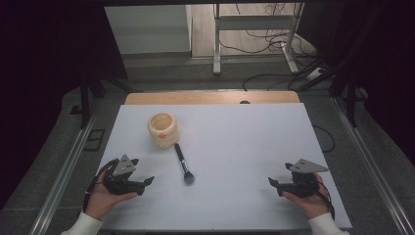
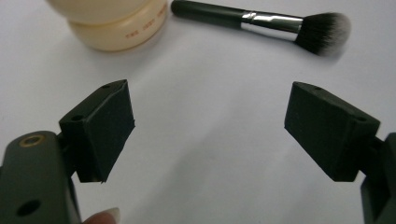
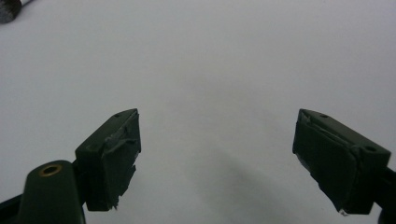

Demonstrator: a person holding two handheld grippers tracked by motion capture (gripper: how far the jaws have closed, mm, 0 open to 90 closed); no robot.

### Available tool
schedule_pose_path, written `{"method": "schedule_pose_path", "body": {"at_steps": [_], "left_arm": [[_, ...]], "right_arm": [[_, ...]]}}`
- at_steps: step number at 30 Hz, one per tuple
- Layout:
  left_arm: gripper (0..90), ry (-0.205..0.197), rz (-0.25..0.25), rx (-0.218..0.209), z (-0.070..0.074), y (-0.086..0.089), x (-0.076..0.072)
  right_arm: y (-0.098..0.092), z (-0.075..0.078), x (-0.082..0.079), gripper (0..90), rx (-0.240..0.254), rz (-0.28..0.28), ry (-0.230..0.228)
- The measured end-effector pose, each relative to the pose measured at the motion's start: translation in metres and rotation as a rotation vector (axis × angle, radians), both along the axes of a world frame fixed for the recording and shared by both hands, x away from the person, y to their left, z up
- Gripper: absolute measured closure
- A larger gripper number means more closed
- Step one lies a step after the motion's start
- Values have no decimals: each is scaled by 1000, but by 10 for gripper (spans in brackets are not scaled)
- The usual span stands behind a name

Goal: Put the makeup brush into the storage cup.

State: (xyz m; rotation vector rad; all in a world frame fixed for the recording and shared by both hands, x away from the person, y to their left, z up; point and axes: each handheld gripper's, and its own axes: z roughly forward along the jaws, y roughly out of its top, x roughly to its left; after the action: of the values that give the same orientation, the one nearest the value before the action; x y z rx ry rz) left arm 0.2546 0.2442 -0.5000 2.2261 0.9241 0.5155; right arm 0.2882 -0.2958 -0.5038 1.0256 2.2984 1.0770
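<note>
A cream, rounded wooden pot (image 1: 162,129) stands on the white table (image 1: 235,132), left of centre. Just right of it lies a makeup brush (image 1: 183,162) with a black handle and dark bristles toward me. In the left gripper view the pot (image 2: 114,23) is at the top left and the brush (image 2: 266,22) lies across the top. My left gripper (image 1: 147,182) is held at the front left, short of the brush, open with nothing between its pads (image 2: 109,126). My right gripper (image 1: 272,183) rests at the front right, open and empty, over bare table (image 3: 210,70).
A strip of wooden tabletop (image 1: 210,97) shows behind the white surface. Beyond it are metal table legs (image 1: 216,44) and loose cables (image 1: 274,41) on the floor. Dark curtains stand at both sides. The brush's bristles (image 3: 8,10) peek into the right gripper view's top left corner.
</note>
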Motion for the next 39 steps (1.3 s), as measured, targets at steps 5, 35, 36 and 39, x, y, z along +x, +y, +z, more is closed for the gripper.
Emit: {"method": "schedule_pose_path", "body": {"at_steps": [5, 35, 36, 39], "left_arm": [[187, 5, -49, 34, 3, -6, 6], [176, -85, -368, 105, 29, -30, 35], [176, -92, -376, 119, 30, -31, 38], [175, -100, -383, 136, 32, -33, 42]], "right_arm": [[0, 0, -1, 160, -1, -1, 0], [-2, -1, -2, 158, -8, -4, 2], [-2, -1, -2, 158, -7, -3, 1], [-2, -1, -2, 157, -8, -3, 2]]}}
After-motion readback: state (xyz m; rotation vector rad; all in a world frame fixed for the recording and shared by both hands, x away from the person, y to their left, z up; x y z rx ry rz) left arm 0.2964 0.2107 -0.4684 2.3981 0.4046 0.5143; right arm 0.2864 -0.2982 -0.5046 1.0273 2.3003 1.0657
